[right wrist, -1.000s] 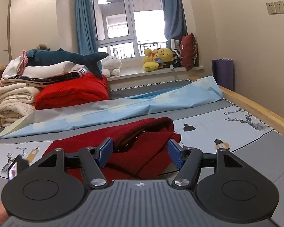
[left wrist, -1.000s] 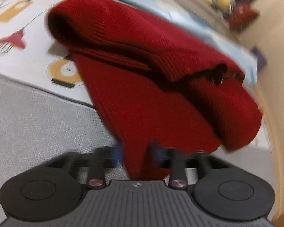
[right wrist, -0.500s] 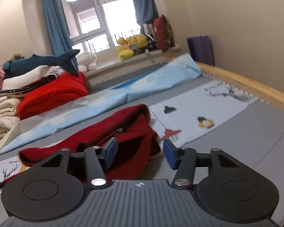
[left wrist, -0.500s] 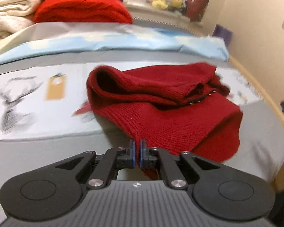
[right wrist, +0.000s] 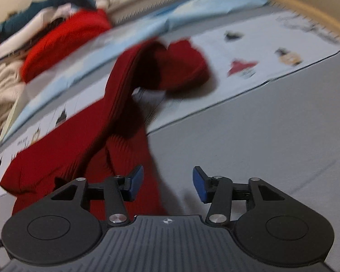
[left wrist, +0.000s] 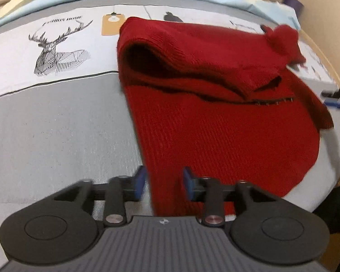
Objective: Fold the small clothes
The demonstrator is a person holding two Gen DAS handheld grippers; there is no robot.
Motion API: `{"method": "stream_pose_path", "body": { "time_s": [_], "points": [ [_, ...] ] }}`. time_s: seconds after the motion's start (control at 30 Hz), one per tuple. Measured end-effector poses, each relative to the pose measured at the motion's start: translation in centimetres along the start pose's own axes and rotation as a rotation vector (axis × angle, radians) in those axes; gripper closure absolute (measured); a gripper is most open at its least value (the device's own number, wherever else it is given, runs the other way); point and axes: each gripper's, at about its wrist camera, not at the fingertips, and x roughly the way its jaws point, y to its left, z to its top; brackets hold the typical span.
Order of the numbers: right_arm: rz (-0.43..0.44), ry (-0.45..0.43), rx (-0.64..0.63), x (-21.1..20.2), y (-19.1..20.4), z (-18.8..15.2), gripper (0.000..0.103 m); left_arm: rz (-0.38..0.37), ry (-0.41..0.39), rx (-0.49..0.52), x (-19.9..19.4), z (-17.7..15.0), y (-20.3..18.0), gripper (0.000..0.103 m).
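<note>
One red knitted garment [left wrist: 226, 122], small, lies crumpled on the grey part of the bed cover [left wrist: 56, 131], its upper portion doubled over into a loose roll that reaches onto the white printed band with the deer drawing [left wrist: 56, 52]; a dark opening, sleeve or neck, gapes at the roll's left end. Left gripper [left wrist: 164, 181]: jaws parting, blue pads standing clear either side of the garment's near corner, cloth between them but not pressed. Right gripper [right wrist: 167, 182]: jaws also widening, half spread, the left pad over the garment's [right wrist: 115, 117] near edge, the right pad over bare grey cover, nothing pinched. Condition of fold: judged unfinished, the layers uneven and one strip trailing off to the side. Handling note for the step in hand: the knit looks soft and stretchy, so each pad pair probably wants to close on a full thickness of hem at a corner, not on a single loose layer, and both corners are best lifted together and laid across so the edges meet squarely. Risk: a pinch too shallow may slip; dragging may rumple the lower layer. Surroundings: pale blue sheet [right wrist: 147, 29] beyond, stacked bedding [right wrist: 6, 86] and a red blanket [right wrist: 63, 43] at the far end, blurred.
</note>
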Motion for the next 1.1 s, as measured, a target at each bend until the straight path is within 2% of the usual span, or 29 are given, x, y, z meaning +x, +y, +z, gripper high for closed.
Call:
{"method": "stream_pose_path", "body": {
  "time_s": [0.07, 0.17, 0.23, 0.27, 0.3, 0.37, 0.47, 0.53, 0.6, 0.7, 0.8, 0.83, 0.87, 0.9, 0.97, 1.0, 1.07, 1.1],
  "points": [
    [0.025, 0.074, -0.021, 2.1, 0.9, -0.1, 0.042, -0.006, 0.025, -0.029, 0.9, 0.5, 0.6, 0.062],
    [0.007, 0.172, -0.094, 4.7, 3.0, -0.6, 0.042, 0.037, 0.05, -0.009, 1.5, 0.8, 0.4, 0.062],
    [-0.037, 0.195, -0.175, 5.5, 4.4, -1.0, 0.054, 0.055, 0.067, -0.008, 1.9, 0.9, 0.5, 0.062],
    [-0.068, 0.195, -0.205, 5.6, 4.7, -1.0, 0.074, 0.055, 0.073, -0.013, 2.1, 1.0, 0.8, 0.062],
    [-0.083, 0.179, -0.211, 5.2, 4.8, -0.9, 0.08, 0.056, 0.079, -0.019, 2.6, 1.2, 0.7, 0.065],
    [-0.044, 0.126, -0.173, 3.5, 4.1, -0.3, 0.083, 0.043, 0.092, -0.008, 3.0, 1.2, 0.3, 0.096],
    [0.017, 0.037, -0.154, -0.7, 3.1, 0.3, 0.084, 0.052, 0.056, 0.095, 2.1, 0.6, -1.3, 0.097],
    [0.05, 0.013, -0.171, -3.6, 2.4, -0.4, 0.084, 0.018, 0.03, 0.087, 0.6, 0.3, -1.7, 0.098],
    [0.044, 0.003, -0.213, -5.9, 1.9, -1.5, 0.084, -0.033, 0.028, 0.09, -0.9, -0.3, -2.0, 0.098],
    [-0.006, 0.046, -0.266, -8.0, 0.0, -3.2, 0.084, -0.102, 0.085, 0.172, -2.3, -2.3, -3.4, 0.098],
    [-0.046, 0.168, -0.337, -8.1, -2.1, -5.1, 0.084, -0.13, 0.169, 0.297, -2.1, -4.1, -5.4, 0.096],
    [-0.054, 0.195, -0.35, -7.9, -2.4, -5.3, 0.083, -0.121, 0.173, 0.327, -2.1, -4.2, -5.9, 0.091],
    [-0.06, 0.195, -0.365, -8.0, -2.5, -5.4, 0.079, -0.105, 0.153, 0.348, -2.2, -4.0, -6.3, 0.091],
    [-0.075, 0.164, -0.377, -8.3, -2.5, -5.3, 0.074, -0.086, 0.118, 0.352, -2.5, -3.5, -6.4, 0.089],
    [-0.097, 0.057, -0.362, -9.3, -2.2, -4.6, 0.066, -0.076, 0.056, 0.282, -3.0, -1.5, -5.9, 0.072],
    [-0.086, -0.005, -0.342, -10.0, -2.1, -4.4, 0.066, -0.084, 0.031, 0.235, -3.1, -0.6, -5.6, 0.07],
    [-0.006, -0.071, -0.276, -10.6, -1.6, -3.3, 0.062, -0.069, 0.004, 0.185, -3.0, 1.0, -5.4, 0.061],
    [0.032, -0.072, -0.241, -9.9, -1.8, -2.5, 0.058, -0.051, 0.0, 0.173, -2.8, 1.5, -5.5, 0.056]
  ]
}}
